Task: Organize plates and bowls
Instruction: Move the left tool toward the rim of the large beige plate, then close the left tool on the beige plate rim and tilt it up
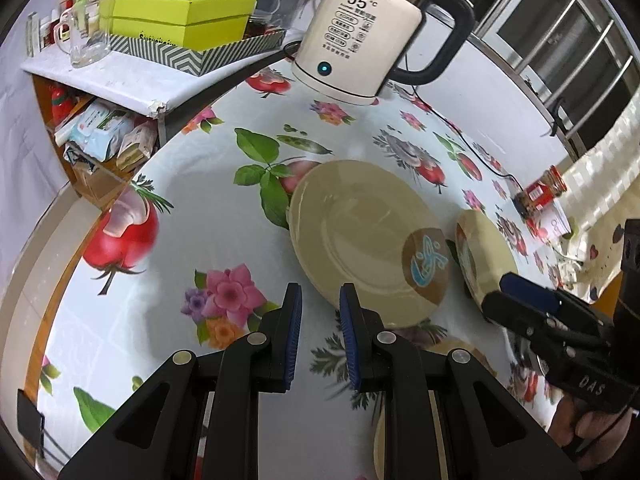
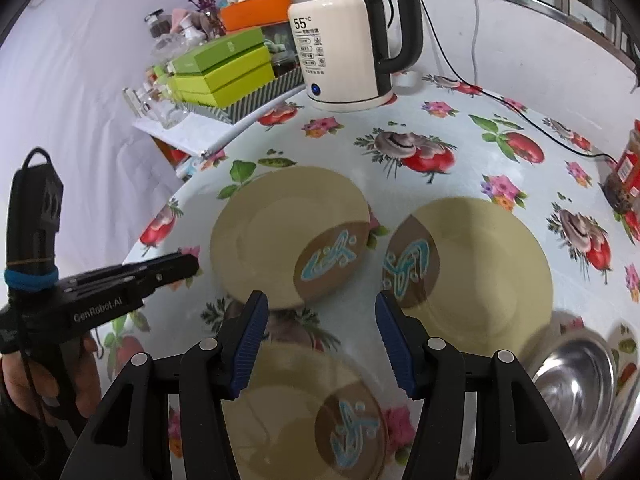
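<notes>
Three cream plates lie apart on the table (image 2: 460,152): the near plate (image 2: 288,412) sits just below the right tongs (image 2: 320,344), which gape empty. The left tongs (image 1: 319,336) hang nearly together, empty, beside the far plate (image 2: 276,224) nearest the kettle (image 2: 340,48). Stacking seems unstarted; next, grip a rim.

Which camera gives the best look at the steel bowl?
The right wrist view. The steel bowl sits at its lower right, next to the right-hand plate, with its shiny inside and rim visible, though the frame edge cuts part off. The left wrist view does not show the bowl at all.
</notes>
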The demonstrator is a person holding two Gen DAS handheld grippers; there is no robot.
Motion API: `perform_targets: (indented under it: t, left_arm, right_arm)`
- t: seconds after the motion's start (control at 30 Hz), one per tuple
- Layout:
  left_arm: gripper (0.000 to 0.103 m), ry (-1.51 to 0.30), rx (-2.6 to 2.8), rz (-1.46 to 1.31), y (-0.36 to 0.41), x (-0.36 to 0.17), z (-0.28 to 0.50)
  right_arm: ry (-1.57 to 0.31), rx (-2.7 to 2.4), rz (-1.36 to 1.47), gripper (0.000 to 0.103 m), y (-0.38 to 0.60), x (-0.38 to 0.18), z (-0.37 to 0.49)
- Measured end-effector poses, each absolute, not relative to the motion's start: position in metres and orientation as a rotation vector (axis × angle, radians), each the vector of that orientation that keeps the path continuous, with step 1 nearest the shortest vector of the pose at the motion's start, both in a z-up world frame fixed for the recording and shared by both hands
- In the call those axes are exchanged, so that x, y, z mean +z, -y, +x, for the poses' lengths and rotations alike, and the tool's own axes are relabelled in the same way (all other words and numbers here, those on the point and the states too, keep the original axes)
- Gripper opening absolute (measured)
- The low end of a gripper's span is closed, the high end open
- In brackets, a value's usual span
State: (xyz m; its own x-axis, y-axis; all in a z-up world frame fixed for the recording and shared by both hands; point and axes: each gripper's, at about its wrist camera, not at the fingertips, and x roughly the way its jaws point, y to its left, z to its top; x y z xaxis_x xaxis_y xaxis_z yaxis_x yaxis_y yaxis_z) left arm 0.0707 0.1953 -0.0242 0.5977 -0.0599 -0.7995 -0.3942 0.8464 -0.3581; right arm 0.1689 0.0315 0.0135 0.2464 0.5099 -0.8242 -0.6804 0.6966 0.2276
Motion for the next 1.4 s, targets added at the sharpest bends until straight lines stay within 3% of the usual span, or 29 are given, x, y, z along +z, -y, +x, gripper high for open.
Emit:
perform_targets:
  t: [0.17,0.4,0.9,1.13,1.4]
  left_arm:
    - [0.02,-0.92,0.217,-0.563,-0.201,-0.028,0.077]
    - [0.02,-0.924,0.214,-0.603,-0.207,-0.037,0.084]
    - [0.02,-0.934,0.207,-0.639,-0.212,-0.048,0.096]
    - [0.02,-0.93,0.198,-0.672,-0.216,-0.051,0.1]
    - [0.02,-0.92,0.198,-0.689,-0.219,-0.053,0.103]
  right_arm:
    - [-1.043,0.834,-0.181,0.056,-0.044,0.013,0.19]
    - [-1.081,0.852,-0.163,0.039,-0.06,0.003,0.221]
    - [-1.148,0.826,-0.194,0.039,-0.079,-0.025,0.252]
    - [-1.174,0.832,-0.199,0.027,-0.084,-0.034,0.256]
    - [-1.183,0.833,-0.183,0.024,-0.083,-0.041,0.259]
